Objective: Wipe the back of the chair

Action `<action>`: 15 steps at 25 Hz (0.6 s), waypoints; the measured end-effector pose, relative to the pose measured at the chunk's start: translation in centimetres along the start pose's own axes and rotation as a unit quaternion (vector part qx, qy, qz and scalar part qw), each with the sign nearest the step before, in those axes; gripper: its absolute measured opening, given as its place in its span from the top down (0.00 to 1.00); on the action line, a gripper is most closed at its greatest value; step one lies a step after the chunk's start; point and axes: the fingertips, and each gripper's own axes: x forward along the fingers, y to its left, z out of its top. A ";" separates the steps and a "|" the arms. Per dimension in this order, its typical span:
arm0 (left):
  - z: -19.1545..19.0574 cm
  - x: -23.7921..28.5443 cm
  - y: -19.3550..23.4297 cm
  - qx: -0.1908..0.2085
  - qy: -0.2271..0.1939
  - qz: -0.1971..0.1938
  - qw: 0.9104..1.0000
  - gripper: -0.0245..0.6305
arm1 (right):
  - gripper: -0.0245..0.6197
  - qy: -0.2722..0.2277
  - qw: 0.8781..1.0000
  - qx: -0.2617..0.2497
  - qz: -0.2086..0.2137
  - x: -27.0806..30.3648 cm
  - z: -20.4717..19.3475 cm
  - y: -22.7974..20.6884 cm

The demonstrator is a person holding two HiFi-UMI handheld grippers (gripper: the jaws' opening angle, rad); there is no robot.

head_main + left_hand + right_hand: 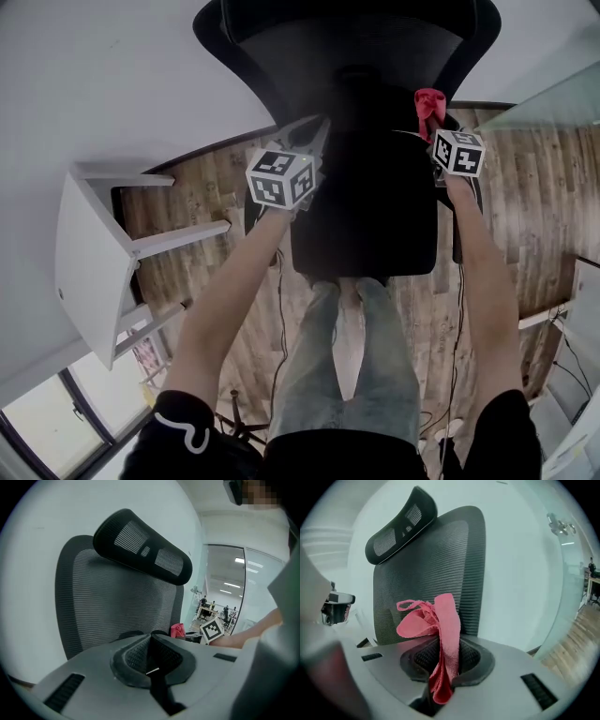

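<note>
White wall (pixel 520 573) behind chair (pixel 436 559); right tool (pixel 445 663) clenches pink cloth (pixel 443 620); left tool (pixel 152 667) clenched, empty.

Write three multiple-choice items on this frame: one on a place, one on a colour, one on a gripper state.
1. Where is the cloth?
A. on the chair seat
B. between the jaws of the right gripper
C. on the floor

2. What colour is the cloth?
A. blue
B. white
C. pink

3. How is the left gripper?
A. shut on the cloth
B. shut, nothing in it
C. wide open

Answers:
1 B: the right gripper view shows its jaws clamped on the cloth.
2 C: it reads pink against the dark chair back.
3 B: the left gripper view shows the jaws together with nothing between them.
</note>
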 end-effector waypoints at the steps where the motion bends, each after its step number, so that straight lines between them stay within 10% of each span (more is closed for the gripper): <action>1: 0.0 0.5 -0.5 0.000 0.001 -0.003 1.000 0.93 | 0.84 -0.001 1.000 0.001 -0.003 -0.3 -0.1 -0.8; 15: -1.0 1.0 -0.5 -0.018 0.004 -0.011 1.000 0.93 | 0.84 -0.017 1.000 0.005 -0.002 -1.7 -0.6 -0.6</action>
